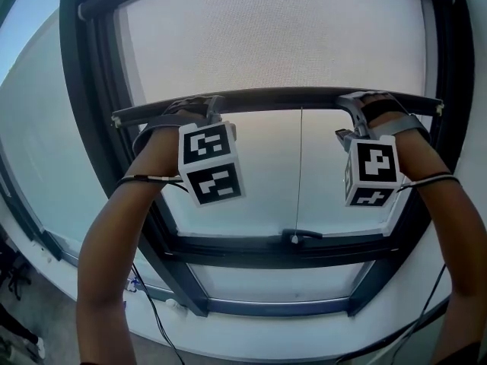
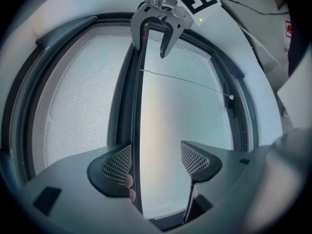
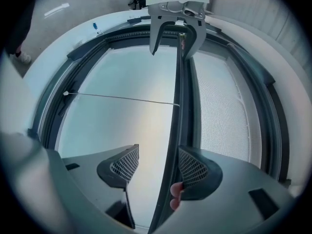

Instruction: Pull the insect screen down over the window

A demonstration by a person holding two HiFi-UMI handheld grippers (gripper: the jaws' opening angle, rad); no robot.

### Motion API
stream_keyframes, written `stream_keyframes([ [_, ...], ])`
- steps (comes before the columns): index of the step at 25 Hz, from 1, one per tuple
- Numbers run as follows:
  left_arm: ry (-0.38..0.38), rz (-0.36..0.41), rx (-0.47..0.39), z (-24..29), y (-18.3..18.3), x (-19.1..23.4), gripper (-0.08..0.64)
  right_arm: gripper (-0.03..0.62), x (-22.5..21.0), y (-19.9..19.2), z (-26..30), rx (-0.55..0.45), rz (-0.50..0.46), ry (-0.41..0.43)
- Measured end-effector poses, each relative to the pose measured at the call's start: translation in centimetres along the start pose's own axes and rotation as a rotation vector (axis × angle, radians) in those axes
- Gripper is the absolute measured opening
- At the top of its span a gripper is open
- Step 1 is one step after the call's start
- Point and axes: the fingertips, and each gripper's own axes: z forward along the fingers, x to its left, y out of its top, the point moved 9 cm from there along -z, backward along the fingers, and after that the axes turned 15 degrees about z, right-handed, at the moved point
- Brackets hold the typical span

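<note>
Left claw (image 2: 156, 161) and right claw (image 3: 158, 165) are each straddling, jaws apart and unclamped, one end of the insect screen's (image 1: 274, 36) horizontal pull bar (image 1: 281, 97), which is lying against one pad while the window's bottom frame (image 1: 289, 243) is waiting well below.

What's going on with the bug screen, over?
Left gripper and right gripper both open, screen bar between their jaws. Insect screen partway down the window. Only the thin pull cord hangs below, nothing blocking.
</note>
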Motion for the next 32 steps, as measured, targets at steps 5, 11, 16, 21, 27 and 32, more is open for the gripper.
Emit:
stream_keyframes([
  [5,-0.055,-0.017,-0.032,-0.7,-0.1,-0.9,0.320,0.245,0.4,0.3,-0.7,-0.012,0.044,0.081],
  [11,-0.098,-0.019,-0.042,-0.8,0.1,-1.5,0.319,0.245,0.8,0.4,-1.1,-0.004,0.058,0.133],
  [16,-0.203,-0.008,-0.076,0.7,1.2,-5.1,0.319,0.245,5.4,-0.2,-0.5,0.020,-0.022,0.186],
  [21,-0.194,0.003,-0.077,1.4,1.4,-6.5,0.319,0.245,6.8,-0.1,-0.3,0.027,-0.041,0.194],
  [27,-0.132,0.013,-0.062,1.9,1.3,-7.0,0.319,0.245,7.0,0.0,0.1,0.013,0.090,0.147],
  [32,-0.104,0.012,-0.056,2.0,1.4,-7.1,0.319,0.245,7.3,0.1,0.2,0.015,0.173,0.104],
])
